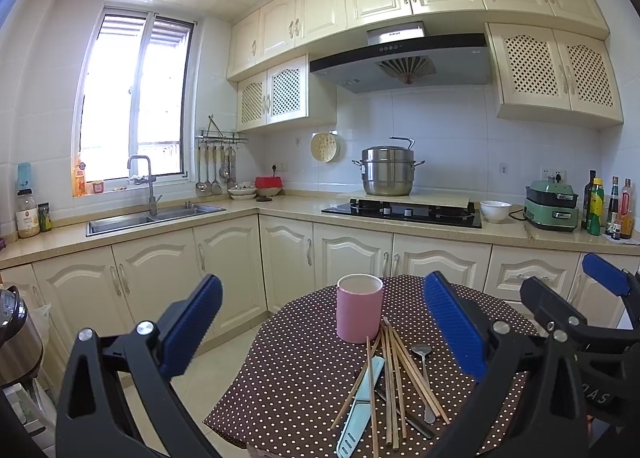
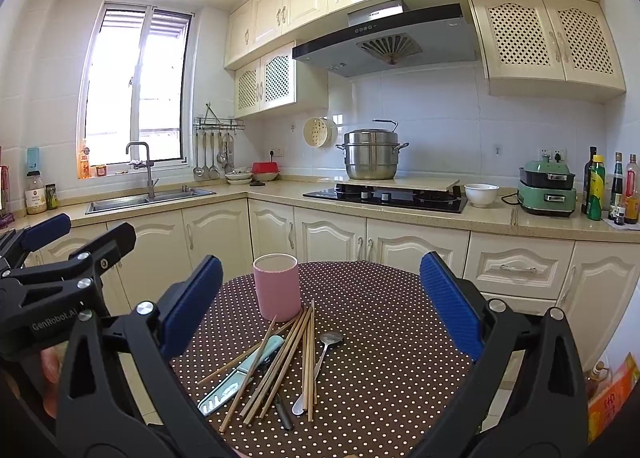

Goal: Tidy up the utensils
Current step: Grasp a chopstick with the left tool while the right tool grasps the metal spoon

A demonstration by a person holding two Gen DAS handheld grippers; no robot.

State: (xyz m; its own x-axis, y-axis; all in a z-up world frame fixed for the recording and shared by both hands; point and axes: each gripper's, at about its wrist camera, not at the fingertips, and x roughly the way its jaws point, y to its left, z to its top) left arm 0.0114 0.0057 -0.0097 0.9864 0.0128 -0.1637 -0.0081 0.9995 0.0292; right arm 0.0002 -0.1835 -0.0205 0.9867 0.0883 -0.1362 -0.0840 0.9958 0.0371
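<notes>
Utensils: chopsticks (image 1: 394, 374), spoon (image 1: 423, 366), knife (image 1: 362, 410) heaped on dotted table (image 2: 380, 338), touching pink cup (image 2: 277, 285). We hold left gripper (image 1: 322, 324) and right gripper (image 2: 320, 304) above table, level, facing cup, fingers wide apart, empty. Only right view shows our hand (image 2: 50, 368) behind left gripper.

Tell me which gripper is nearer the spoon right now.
Right, though only slightly. The spoon lies between the right gripper's open fingers, about centred; in the left gripper's view it lies toward the right finger, beyond the chopsticks.
</notes>
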